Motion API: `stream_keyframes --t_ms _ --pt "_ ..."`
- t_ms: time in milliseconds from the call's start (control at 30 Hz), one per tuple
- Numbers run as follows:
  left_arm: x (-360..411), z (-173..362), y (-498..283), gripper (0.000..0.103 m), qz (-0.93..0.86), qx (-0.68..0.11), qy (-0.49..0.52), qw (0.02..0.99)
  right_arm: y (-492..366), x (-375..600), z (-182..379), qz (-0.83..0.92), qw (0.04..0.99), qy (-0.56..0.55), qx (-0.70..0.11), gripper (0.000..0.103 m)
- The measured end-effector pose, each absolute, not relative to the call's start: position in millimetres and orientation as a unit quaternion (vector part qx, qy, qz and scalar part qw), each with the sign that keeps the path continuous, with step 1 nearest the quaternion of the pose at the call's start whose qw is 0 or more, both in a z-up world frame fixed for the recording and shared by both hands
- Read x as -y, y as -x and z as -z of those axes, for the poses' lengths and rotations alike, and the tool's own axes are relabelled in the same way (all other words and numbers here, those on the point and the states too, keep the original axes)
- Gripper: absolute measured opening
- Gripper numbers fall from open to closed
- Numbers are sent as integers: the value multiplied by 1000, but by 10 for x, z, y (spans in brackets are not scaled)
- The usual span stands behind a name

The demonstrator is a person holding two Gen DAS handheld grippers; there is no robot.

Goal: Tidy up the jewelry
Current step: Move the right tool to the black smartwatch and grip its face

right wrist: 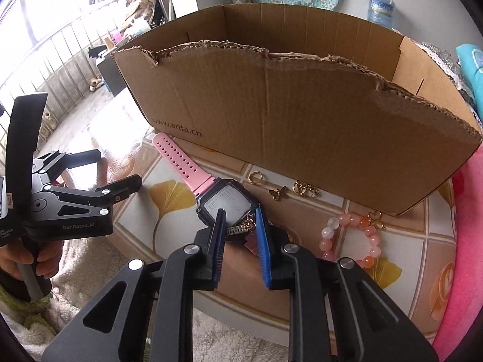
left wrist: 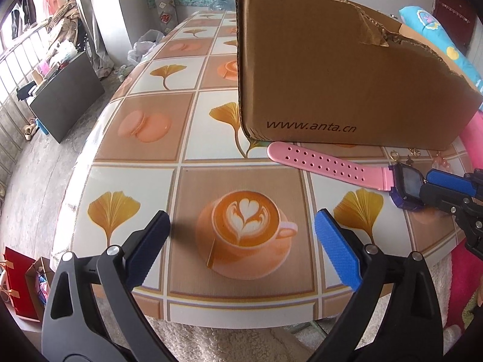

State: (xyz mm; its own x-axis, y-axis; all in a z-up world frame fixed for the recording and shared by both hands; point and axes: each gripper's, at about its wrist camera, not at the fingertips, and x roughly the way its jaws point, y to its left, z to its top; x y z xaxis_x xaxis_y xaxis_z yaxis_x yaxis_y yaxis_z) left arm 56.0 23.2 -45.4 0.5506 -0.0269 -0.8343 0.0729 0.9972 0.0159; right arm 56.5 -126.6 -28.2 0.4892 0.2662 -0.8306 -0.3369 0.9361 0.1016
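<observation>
A pink-strapped watch [right wrist: 225, 202] with a dark square face lies on the table in front of a torn cardboard box [right wrist: 302, 138]; it also shows in the left wrist view [left wrist: 326, 163]. My right gripper [right wrist: 240, 218] is nearly shut around a small silver chain piece [right wrist: 240, 229] at the watch's near edge. It shows in the left wrist view [left wrist: 428, 181] at the watch face. My left gripper [left wrist: 241, 226] is open and empty above a coffee-cup print. A pink bead bracelet [right wrist: 350, 238], a gold ring [right wrist: 255, 177] and small gold earrings [right wrist: 302, 188] lie by the box.
The table [left wrist: 145, 187] has a tiled cloth with leaf and coffee prints. A pink cushion [right wrist: 471, 241] lies at the right edge. A white fleece cloth [right wrist: 90, 259] hangs below the near edge. Floor, a dark cabinet [left wrist: 66, 102] and bags lie to the left.
</observation>
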Motion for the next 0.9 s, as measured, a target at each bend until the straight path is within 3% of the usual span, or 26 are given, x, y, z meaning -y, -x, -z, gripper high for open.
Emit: stream_keyframes --t_ms 400,767,867,900 --pt "-231 452 -564 93 28 -473 -23 880 -662 1496 213 -183 857 -33 -481 18" --pt "-227 447 -572 93 27 -473 -23 880 -747 1672 -12 -143 880 -19 -453 19" --pt "-228 443 -564 93 28 -474 -23 880 -798 1738 36 -117 882 -2 -456 21" --pt "-227 442 -563 94 28 -474 -23 880 -811 1746 62 -111 880 5 -462 26"
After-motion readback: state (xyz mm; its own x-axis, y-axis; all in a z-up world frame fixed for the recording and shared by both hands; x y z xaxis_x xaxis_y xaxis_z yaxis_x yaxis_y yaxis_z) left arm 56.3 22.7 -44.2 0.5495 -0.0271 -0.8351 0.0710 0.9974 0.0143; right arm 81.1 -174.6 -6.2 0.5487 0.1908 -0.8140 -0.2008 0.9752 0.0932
